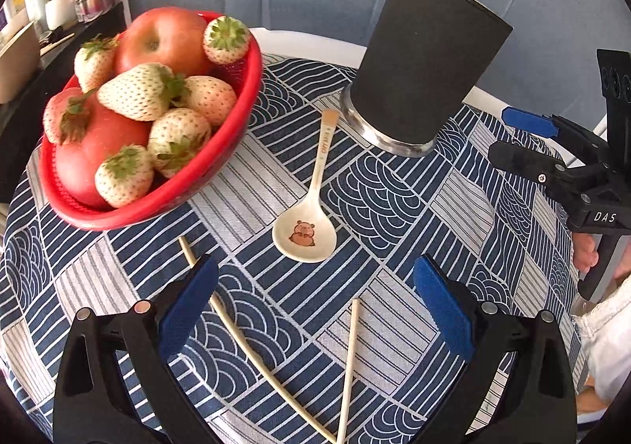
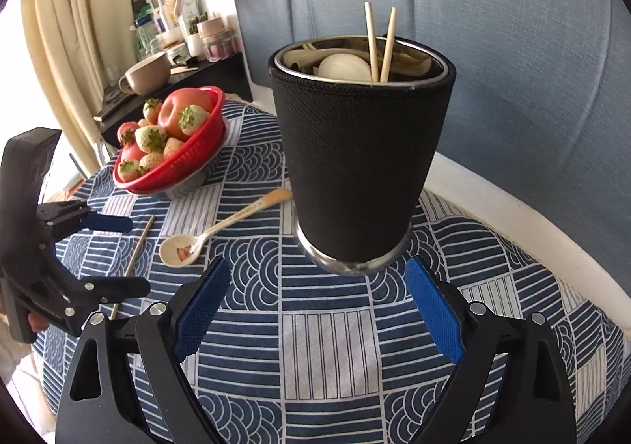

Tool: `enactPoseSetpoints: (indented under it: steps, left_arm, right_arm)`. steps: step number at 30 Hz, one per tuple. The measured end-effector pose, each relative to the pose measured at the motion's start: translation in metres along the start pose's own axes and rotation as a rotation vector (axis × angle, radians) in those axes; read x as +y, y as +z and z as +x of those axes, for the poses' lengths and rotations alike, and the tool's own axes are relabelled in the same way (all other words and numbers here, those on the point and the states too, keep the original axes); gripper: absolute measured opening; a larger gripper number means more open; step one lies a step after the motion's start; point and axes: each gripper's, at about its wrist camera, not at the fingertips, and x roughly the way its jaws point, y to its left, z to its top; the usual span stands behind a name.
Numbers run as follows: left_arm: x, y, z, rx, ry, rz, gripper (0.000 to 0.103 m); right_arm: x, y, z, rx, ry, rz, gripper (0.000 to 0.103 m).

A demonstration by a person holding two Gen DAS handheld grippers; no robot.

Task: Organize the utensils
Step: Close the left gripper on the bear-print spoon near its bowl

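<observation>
Home, lived-in room. Small round tabletop [image 2: 512, 203] under blue-and-white patterned cloth [image 2: 335, 333], pushed against blue upholstered sofa back [image 2: 493, 30]. Red basket [image 2: 173, 176] of apples and pale strawberries on cloth. Side shelf [image 2: 205, 69] behind crowded with toiletry bottles, jars, small potted plant, hairbrush, beige mug [image 2: 146, 77]. Cream curtain [image 2: 67, 30] at window, daylight coming in. Round mirror edge on wall above shelf. Household clutter, no work gear.

table [image 1: 453, 207], patterned cloth | on it: red bowl [image 1: 221, 176], spoon [image 1: 311, 203], two chopsticks [image 1: 349, 365], black holder [image 1: 426, 61]
</observation>
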Motion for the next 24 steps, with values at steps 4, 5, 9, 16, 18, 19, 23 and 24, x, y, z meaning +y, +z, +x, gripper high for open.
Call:
enactPoseSetpoints:
  steps: [4,5,9,16,18,19,23,24]
  left_arm:
    - [-0.004,0.010,0.017,0.039,-0.023,0.037,0.097]
    - [-0.004,0.012,0.022,0.049,-0.028,0.041,0.097]
    - [-0.001,0.021,0.038,0.083,-0.069,0.044,0.097]
    - [-0.014,0.025,0.057,0.110,-0.022,0.197,0.097]
    - [-0.015,0.024,0.057,0.103,-0.018,0.210,0.097]
    - [-0.016,0.023,0.057,0.105,-0.009,0.221,0.095]
    - [-0.013,0.024,0.054,0.081,0.039,0.211,0.075]
    - [-0.011,0.025,0.053,0.078,0.045,0.190,0.070]
  right_arm:
    - [-0.010,-0.006,0.004,0.017,-0.025,0.039,0.086]
    - [-0.012,-0.008,0.004,0.019,-0.031,0.049,0.086]
    - [-0.019,-0.013,0.005,0.024,-0.054,0.089,0.086]
    - [-0.027,-0.025,0.010,0.044,-0.094,0.166,0.086]
    - [-0.027,-0.026,0.011,0.047,-0.099,0.181,0.086]
    - [-0.026,-0.027,0.012,0.048,-0.100,0.185,0.086]
    - [-0.022,-0.023,0.015,0.047,-0.093,0.191,0.086]
    - [-0.019,-0.022,0.016,0.047,-0.091,0.187,0.086]
